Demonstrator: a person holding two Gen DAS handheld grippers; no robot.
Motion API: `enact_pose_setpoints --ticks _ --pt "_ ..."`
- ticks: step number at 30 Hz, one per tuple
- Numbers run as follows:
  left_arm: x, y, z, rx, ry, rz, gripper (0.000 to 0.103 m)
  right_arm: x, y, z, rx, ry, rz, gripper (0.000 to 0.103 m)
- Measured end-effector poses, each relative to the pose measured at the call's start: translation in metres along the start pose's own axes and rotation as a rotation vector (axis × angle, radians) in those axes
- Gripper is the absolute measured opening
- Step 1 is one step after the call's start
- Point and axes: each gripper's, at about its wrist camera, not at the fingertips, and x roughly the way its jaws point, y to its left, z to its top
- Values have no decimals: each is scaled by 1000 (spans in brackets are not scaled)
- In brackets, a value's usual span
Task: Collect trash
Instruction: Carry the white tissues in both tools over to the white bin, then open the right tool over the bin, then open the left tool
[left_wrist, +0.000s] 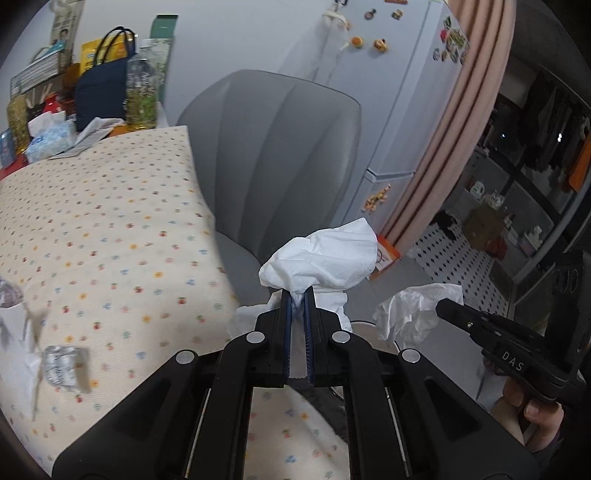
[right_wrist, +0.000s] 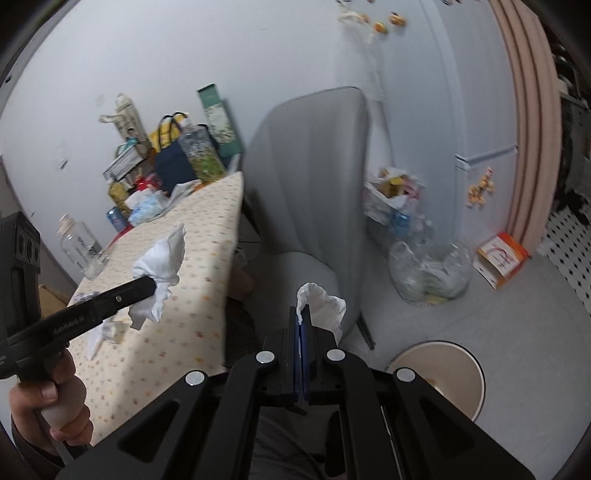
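- The bench (right_wrist: 207, 236), in its dotted cloth, lay off to the left with foil scraps (left_wrist: 64, 363) and paper still on it; more to collect there, I judged.
- The round bin (right_wrist: 443, 369) sat on the floor low to the right, just under the right claw (right_wrist: 302, 332); that claw was the nearer one, so a short drop down-right looked enough.
- Right claw was pinched on a white tissue (right_wrist: 325, 306), the wad poking up past its tips.
- Left claw (left_wrist: 297, 306) was clamped on a second crumpled tissue (left_wrist: 325, 258), over the bench's edge; it would have to travel right to reach the bin.
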Motion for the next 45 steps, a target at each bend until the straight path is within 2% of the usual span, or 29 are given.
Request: enact_pose_setpoints --ticks 9,20,31,35,40,41,42,43,44,45 --pt "46 -41 -1 61 82 -17 7 9 -58 -16 91 28 -45 2" --pt "99 -82 -11 115 178 -38 7 20 -105 -31 171 56 -81 2" --pt "120 -88 -18 135 228 -17 7 47 -132 -43 229 80 -106 2" --pt "124 -91 -20 141 238 -14 7 54 -142 -49 266 57 -116 6" --pt "132 -92 -21 134 260 -11 7 61 -147 -50 287 100 -125 6" --pt "134 -93 -21 135 265 -14 7 59 -146 -50 284 97 -133 13" --pt "136 -94 -21 140 270 -16 7 56 -147 -50 285 87 -140 42" --pt "138 -98 -21 148 276 -18 7 52 -148 -50 287 70 -149 57" --pt "140 -99 -22 154 281 -20 7 45 -149 -49 279 36 -172 65" --pt "143 -102 -23 161 287 -23 7 42 -150 -48 270 34 -184 65"
